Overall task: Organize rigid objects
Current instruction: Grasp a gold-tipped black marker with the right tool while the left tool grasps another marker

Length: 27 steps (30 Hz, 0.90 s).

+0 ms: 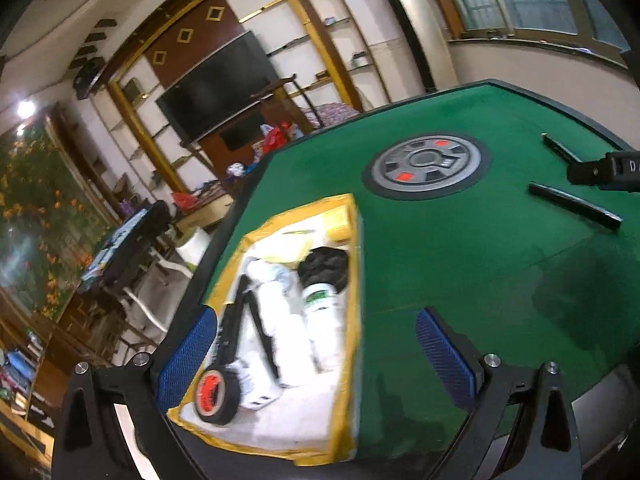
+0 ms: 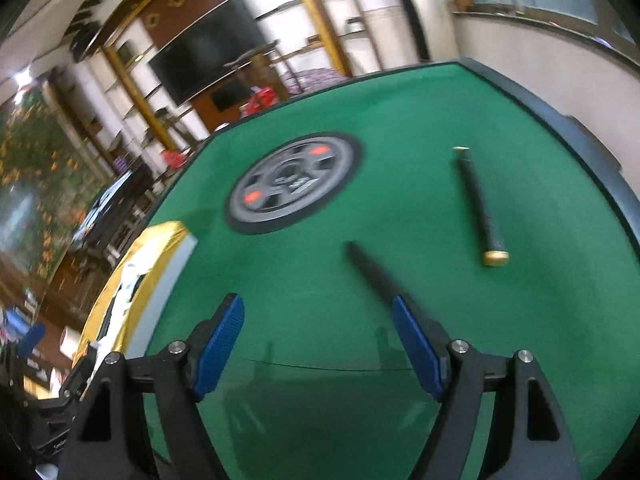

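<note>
A yellow-rimmed box (image 1: 347, 320) on the green table holds a black tape roll with a red core (image 1: 214, 394), white bottles (image 1: 324, 320), a black bag and black sticks. My left gripper (image 1: 316, 356) is open and empty above the box. My right gripper (image 2: 320, 344) is open and empty over the felt. A plain black stick (image 2: 372, 270) lies just ahead of its right finger (image 2: 416, 344); it also shows in the left wrist view (image 1: 574, 206). A black stick with gold ends (image 2: 478, 208) lies farther right. The box edge (image 2: 156, 248) shows at left.
A round grey hub (image 1: 426, 166) with red marks sits in the middle of the green table (image 1: 480, 272); it also shows in the right wrist view (image 2: 292, 182). The table's dark raised rim (image 2: 592, 152) runs along the right. Beyond the table stand shelves, a TV and cluttered furniture.
</note>
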Each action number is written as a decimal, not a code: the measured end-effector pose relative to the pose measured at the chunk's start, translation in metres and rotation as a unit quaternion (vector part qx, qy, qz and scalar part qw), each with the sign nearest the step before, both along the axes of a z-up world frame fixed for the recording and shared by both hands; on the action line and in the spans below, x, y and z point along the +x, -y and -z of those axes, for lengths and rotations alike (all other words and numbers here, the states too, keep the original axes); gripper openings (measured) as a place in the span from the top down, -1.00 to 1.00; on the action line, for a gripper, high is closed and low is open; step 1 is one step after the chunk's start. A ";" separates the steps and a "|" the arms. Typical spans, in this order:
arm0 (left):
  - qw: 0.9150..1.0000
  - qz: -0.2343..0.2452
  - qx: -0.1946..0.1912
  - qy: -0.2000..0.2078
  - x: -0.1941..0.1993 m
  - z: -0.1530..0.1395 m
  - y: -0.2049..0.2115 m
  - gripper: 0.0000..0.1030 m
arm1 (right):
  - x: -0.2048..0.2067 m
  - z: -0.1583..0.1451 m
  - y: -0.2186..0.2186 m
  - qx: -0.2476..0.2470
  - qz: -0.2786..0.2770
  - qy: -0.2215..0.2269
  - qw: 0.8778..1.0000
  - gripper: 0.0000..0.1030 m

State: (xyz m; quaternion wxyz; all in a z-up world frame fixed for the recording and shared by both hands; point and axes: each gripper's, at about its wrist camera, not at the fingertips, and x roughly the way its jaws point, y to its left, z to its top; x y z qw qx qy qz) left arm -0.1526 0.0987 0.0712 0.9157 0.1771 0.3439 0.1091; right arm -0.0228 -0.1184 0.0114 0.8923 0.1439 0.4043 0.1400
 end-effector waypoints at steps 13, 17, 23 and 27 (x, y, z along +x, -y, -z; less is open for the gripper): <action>0.985 0.028 -0.156 -0.065 0.011 0.013 0.004 -0.96 | 0.014 0.037 0.086 0.128 0.069 -0.063 0.987 -0.48; 0.982 0.034 -0.169 -0.072 0.012 0.015 0.007 -0.96 | 0.027 0.046 0.048 0.164 0.007 -0.095 0.982 -0.48; 0.978 0.050 -0.184 -0.081 0.020 0.016 0.016 -0.96 | 0.022 0.040 -0.008 0.158 -0.097 -0.104 0.977 -0.48; 0.977 0.065 -0.181 -0.094 0.025 0.023 0.028 -0.96 | 0.017 0.028 0.000 0.131 -0.083 -0.087 0.984 -0.48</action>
